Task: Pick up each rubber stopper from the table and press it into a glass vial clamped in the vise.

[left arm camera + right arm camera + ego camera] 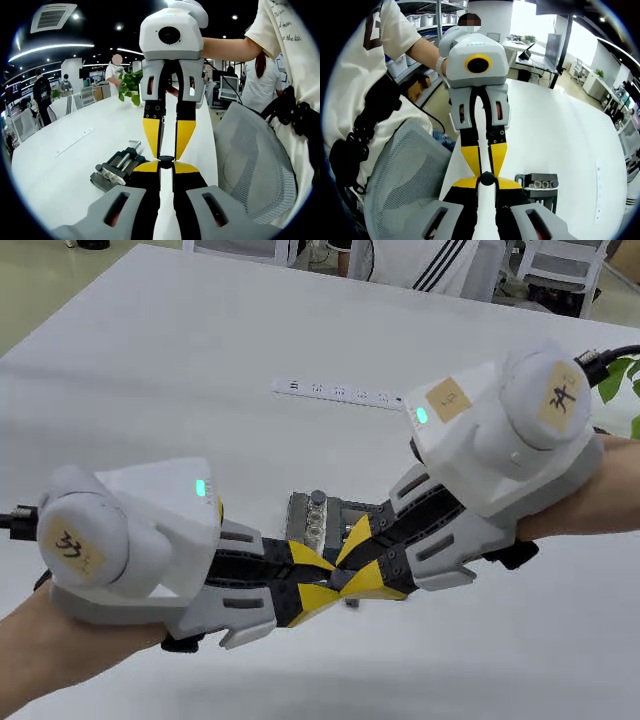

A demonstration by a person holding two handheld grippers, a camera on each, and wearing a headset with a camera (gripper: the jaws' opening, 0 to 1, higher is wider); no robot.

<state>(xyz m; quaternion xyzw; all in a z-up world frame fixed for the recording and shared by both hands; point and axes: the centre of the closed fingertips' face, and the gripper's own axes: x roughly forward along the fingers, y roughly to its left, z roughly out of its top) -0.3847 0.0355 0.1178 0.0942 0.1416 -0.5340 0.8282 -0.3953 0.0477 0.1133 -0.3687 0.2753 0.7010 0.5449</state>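
A small dark round rubber stopper (486,178) sits at the meeting point of the two grippers. It is above the counter and just beside the dark metal bench vise (538,183), not yet over any vial. The right gripper (167,154) appears to pinch the stopper between its yellow-tipped fingers (152,135). The left gripper (481,169) points at it from the opposite side. The left gripper's fingers (470,150) are pressed together or nearly so, with their tips against the stopper.

The vise holds a short row of clear glass vials (540,185). In the head view one vial in the vise appears to carry a grey cap (318,498), though this is too small to confirm.

The step in hand is judged to be seating or passing the stopper between the grippers before insertion. The next move calls for carrying the stopper over an open vial, aligning it upright with the mouth, and pressing straight down. The other gripper should be drawn clear first.

The white counter (180,370) is broad and smooth. It carries a long white power strip (335,392) well beyond the vise. A grey mesh chair (255,160) stands at the counter edge beside the person in a white T-shirt (285,65). A green potted plant (131,84) stands at the far end of the counter, and the open-plan room beyond has ceiling lights, shelving and other people.
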